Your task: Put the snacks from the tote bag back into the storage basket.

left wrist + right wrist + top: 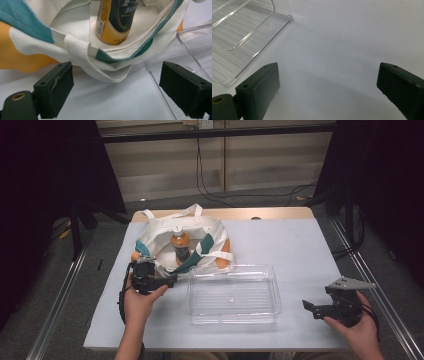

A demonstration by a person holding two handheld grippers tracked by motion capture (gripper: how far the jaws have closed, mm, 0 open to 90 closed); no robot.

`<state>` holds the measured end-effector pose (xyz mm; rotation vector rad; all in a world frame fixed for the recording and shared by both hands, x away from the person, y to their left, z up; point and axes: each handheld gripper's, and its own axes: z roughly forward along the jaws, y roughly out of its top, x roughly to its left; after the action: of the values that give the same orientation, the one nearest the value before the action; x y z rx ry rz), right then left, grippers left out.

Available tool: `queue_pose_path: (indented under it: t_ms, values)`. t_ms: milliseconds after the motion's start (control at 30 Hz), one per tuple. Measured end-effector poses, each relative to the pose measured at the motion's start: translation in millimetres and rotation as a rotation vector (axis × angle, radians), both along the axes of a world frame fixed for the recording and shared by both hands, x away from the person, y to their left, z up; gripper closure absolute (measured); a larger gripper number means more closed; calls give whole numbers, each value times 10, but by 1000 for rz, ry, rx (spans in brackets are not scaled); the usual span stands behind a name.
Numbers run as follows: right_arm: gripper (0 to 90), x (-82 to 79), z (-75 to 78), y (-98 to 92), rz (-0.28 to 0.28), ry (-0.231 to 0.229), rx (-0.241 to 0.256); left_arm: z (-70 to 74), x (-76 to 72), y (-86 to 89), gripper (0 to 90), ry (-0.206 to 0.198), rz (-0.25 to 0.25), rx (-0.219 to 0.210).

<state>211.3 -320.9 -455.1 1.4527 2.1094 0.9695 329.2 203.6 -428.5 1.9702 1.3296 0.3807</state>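
Note:
A white tote bag [202,232] with teal and orange patches lies open at the back left of the table. An orange-labelled bottle [180,244] stands inside it, seen close up as the bottle [116,21] within the bag's mouth [75,47]. My left gripper [172,280] sits at the bag's front edge, open, its jaws apart on either side of the bag's rim and strap [117,85]. My right gripper [307,306] rests at the front right, open over bare table [327,82]. A clear plastic tray [233,319] lies between them, holding nothing.
The tray's corner [190,42] is just right of my left gripper, and its edge [244,45] lies left of my right gripper. The table is covered in white [295,245]. Cables [215,195] run on the floor behind.

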Motion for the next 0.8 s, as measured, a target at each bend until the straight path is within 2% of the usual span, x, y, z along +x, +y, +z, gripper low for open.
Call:
queue_pose_path:
  t_ms: [267,400,433,500,800]
  values:
    - [48,57,-11,-15,-8,4,8,17,-23,49,118,2,10,4]
    - [47,75,-25,2,-5,8,10,50,-14,59,122,14,22,-22]
    - [47,74,-29,0,-3,9,9,70,-1,51,123,13,44,-46]
    - [47,66,-34,-12,-1,9,7,94,18,44,123,13,44,-47]
    - [47,43,-24,-28,-8,11,21,194,182,-68,129,25,63,-15]
